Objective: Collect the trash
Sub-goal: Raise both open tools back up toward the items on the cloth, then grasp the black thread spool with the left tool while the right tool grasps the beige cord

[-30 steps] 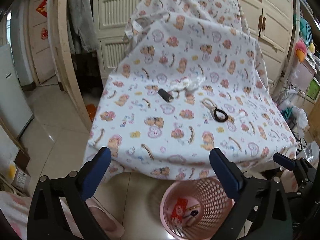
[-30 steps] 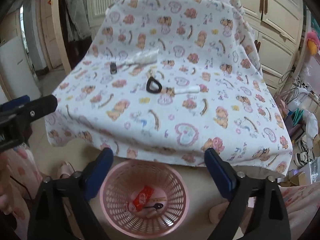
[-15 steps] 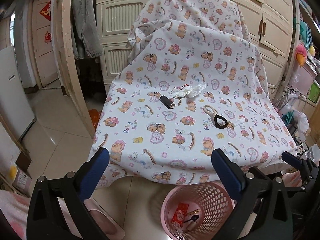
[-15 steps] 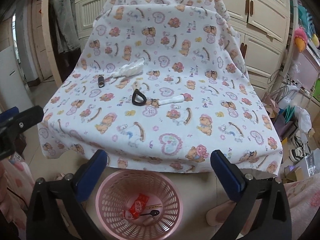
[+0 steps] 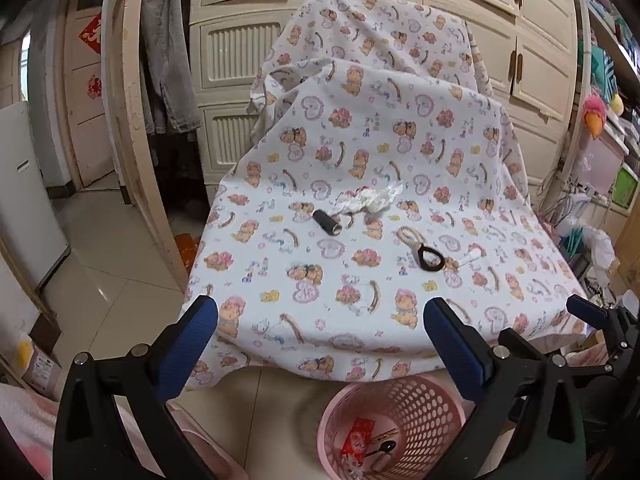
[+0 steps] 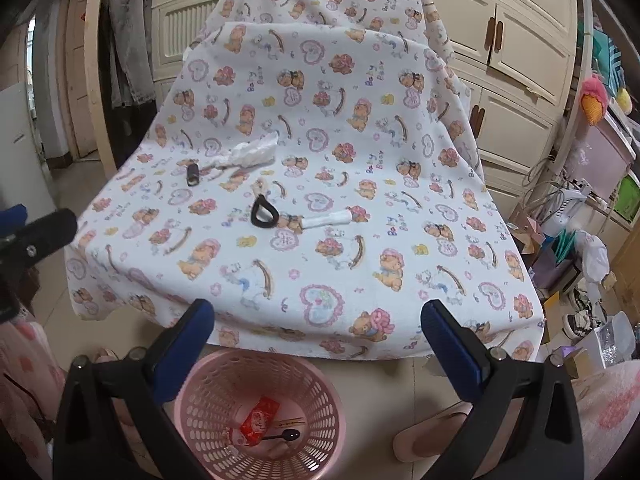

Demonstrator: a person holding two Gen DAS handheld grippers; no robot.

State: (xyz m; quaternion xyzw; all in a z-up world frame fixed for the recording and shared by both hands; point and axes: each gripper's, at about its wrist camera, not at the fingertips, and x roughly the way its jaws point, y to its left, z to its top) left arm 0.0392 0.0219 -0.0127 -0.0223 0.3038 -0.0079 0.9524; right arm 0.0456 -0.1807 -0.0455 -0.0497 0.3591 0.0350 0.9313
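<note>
A pink mesh basket (image 6: pixel 224 364) (image 5: pixel 432 388) stands on the floor in front of the cloth-covered table (image 6: pixel 320 260) (image 5: pixel 320 300). In it lie a red wrapper (image 6: pixel 258 420) (image 5: pixel 358 438), a black spoon (image 6: pixel 286 435) and a wooden stick. On the cloth lie crumpled white tissue (image 6: pixel 250 153) (image 5: pixel 368 200), a black spool (image 6: pixel 193 174) (image 5: pixel 327 222), a black ring (image 6: pixel 264 211) (image 5: pixel 431 258) and a white rolled piece (image 6: pixel 328 219) (image 5: pixel 472 258). My right gripper (image 6: pixel 318 344) hangs open above the basket's far rim, nothing between its blue pads. My left gripper (image 5: pixel 320 340) is open and empty over the table's near edge.
Cream cupboards (image 6: pixel 520 60) line the back wall. Clothes (image 5: pixel 168 60) hang on a wooden frame at the left. Boxes, bags and cables (image 6: pixel 580 248) crowd the floor at the right. Pink slippers (image 6: pixel 428 436) lie beside the basket.
Both views have drawn back and tilted up: the table and its items sit farther off, the basket lower in frame. The right gripper's jaws stand wider apart. Nothing on the cloth moved.
</note>
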